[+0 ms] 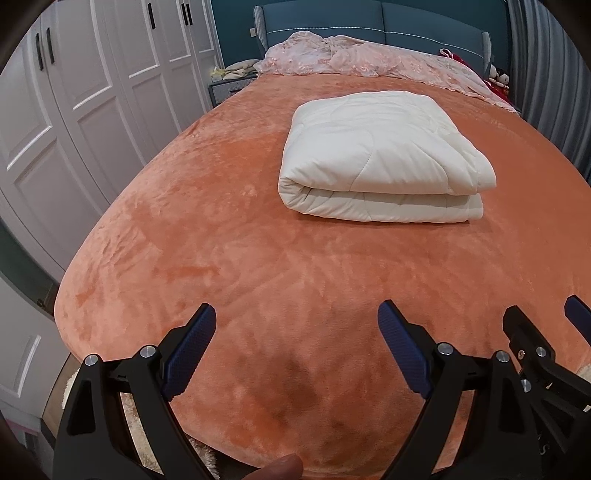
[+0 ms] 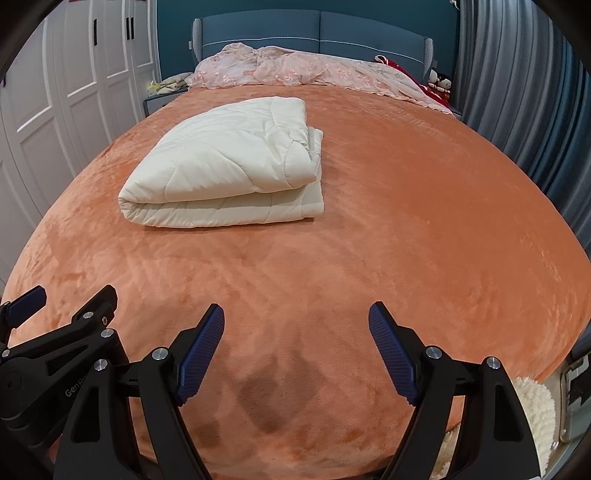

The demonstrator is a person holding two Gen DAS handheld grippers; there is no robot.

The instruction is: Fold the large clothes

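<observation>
A cream quilted comforter [image 1: 380, 158] lies folded into a thick rectangle in the middle of the orange plush bedspread [image 1: 221, 258]; it also shows in the right wrist view [image 2: 229, 166]. My left gripper [image 1: 297, 314] is open and empty, held over the foot of the bed, well short of the comforter. My right gripper [image 2: 297, 314] is open and empty beside it, to its right. The right gripper's fingers [image 1: 524, 325] show at the right edge of the left wrist view, and the left gripper's fingers [image 2: 92, 306] at the left edge of the right wrist view.
A pink lace cover [image 1: 351, 55] lies bunched at the blue headboard [image 1: 369, 18]. White wardrobe doors [image 1: 74, 92] run along the left. Grey curtains [image 2: 517, 92] hang on the right. A nightstand [image 1: 225, 88] stands at the far left. A fluffy cream rug [image 2: 532, 417] lies below the bed's foot.
</observation>
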